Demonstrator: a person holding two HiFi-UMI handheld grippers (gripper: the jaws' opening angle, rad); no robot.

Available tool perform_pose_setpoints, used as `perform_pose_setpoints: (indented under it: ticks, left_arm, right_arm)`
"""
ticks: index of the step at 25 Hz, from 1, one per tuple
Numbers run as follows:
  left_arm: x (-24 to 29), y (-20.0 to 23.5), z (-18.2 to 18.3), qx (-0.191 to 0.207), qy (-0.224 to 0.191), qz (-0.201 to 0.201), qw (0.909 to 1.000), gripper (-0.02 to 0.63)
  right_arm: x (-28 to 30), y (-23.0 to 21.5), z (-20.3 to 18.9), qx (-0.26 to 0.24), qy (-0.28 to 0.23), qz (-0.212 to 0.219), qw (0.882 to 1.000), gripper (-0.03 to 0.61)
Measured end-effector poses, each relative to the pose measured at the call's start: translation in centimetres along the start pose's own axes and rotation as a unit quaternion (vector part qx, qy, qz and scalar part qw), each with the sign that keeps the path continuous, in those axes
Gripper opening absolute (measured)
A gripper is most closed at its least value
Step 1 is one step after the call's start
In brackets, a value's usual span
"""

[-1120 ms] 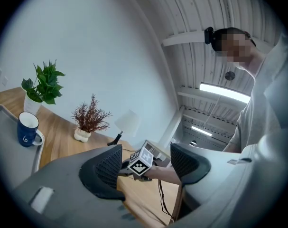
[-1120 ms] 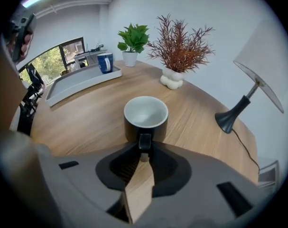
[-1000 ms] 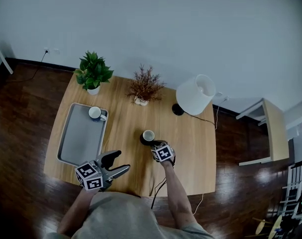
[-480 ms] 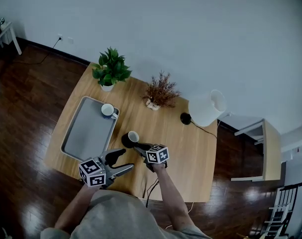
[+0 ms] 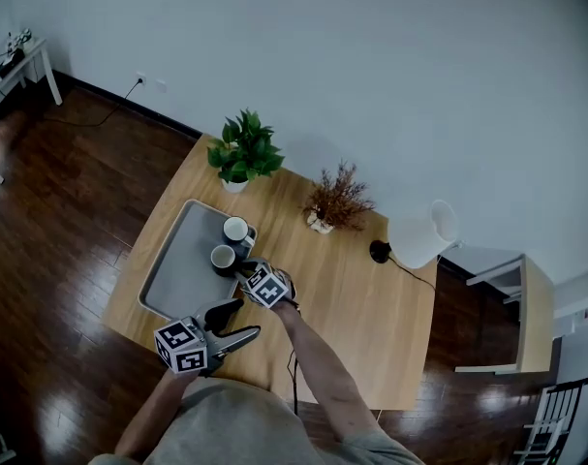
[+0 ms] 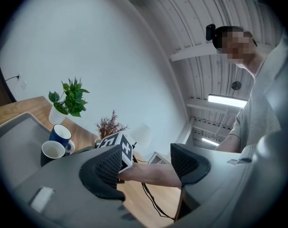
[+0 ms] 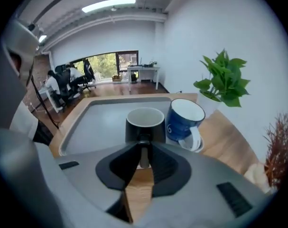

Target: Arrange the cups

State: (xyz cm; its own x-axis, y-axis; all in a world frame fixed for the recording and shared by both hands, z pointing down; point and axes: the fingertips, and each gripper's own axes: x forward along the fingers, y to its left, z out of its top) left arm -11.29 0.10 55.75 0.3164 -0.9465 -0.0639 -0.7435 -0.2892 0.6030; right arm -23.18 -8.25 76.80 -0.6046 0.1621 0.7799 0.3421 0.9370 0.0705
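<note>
Over the grey tray (image 5: 172, 279), the right tool (image 7: 144, 148) pinches the black cup (image 7: 144, 122) by its handle, just beside the blue cup (image 7: 184, 120). Left tool (image 6: 146, 163) spread, empty. Placing seems underway; next: lower it flat, then release.

Tray (image 5: 177, 274) at 9 o'clock side of table (image 5: 361, 308); far cup (image 5: 236, 229) in tray's 1 o'clock corner, near cup (image 5: 223, 258) just beside at 7 o'clock. Potted plant (image 5: 243, 151) at tray's 1 o'clock; dried sprig (image 5: 338, 199), then lamp (image 5: 427, 236), toward 4 o'clock.
</note>
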Motion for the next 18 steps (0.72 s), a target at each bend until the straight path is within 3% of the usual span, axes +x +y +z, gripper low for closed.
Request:
perform_pose_setpoints:
  ticks: [13,16,17,18]
  left_arm:
    - [-0.8,0.8,1.1,-0.005,-0.008,0.002,1.0000,0.308]
    - [-0.4,0.0,0.7,-0.006,0.000,-0.006,1.0000,0.308]
    - [-0.2,-0.3,0.5,-0.007,0.003,-0.009,0.9999,0.307]
    - [0.0,-0.5,0.3,-0.007,0.007,-0.013,0.9999,0.308]
  right_arm:
    - [2.9,0.8,-0.9,-0.006,0.042,-0.006,0.999,0.085]
    - [2.0,1.0,-1.5,0.003,0.038,-0.021,0.999,0.114]
    - [1.2,1.4,-2.0,0.013,0.032,-0.019,0.999,0.198]
    - [0.2,1.9,-2.5,0.028,0.022,-0.018,0.999,0.219]
